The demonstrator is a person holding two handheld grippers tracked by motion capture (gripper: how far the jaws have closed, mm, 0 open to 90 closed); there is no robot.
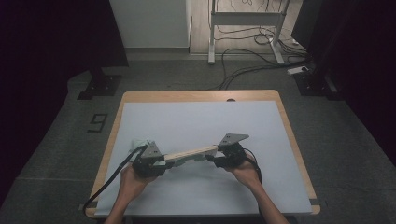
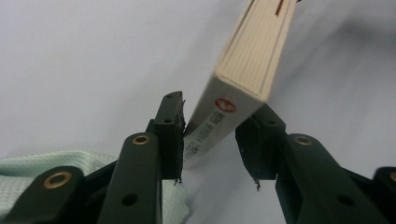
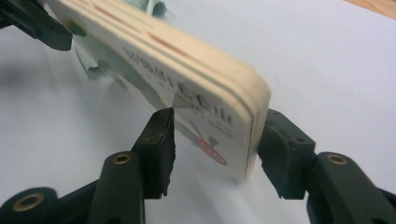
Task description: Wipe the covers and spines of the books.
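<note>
The right gripper (image 3: pixel 212 149) is clamping its black jaws on one end of the long, flat, cream-coloured printed box (image 1: pixel 191 151), while the left gripper (image 2: pixel 219 140) is bracketing the other end, one jaw touching it and the other seemingly just clear. The box is hanging between them just above the pale grey table mat (image 1: pixel 196 121), near a crumpled mint-green cloth (image 2: pixel 70 161). It is probably light, stiff and smooth-faced, so gripping across the thin ends looks best.

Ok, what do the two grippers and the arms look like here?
Both grippers, left and right, are black, each topped by a grey three-cornered plate. Their jaws are black links with brass-ringed pivots and flat black pads. A black cable trails from the left one. The forearms are bare, no sleeves.
</note>
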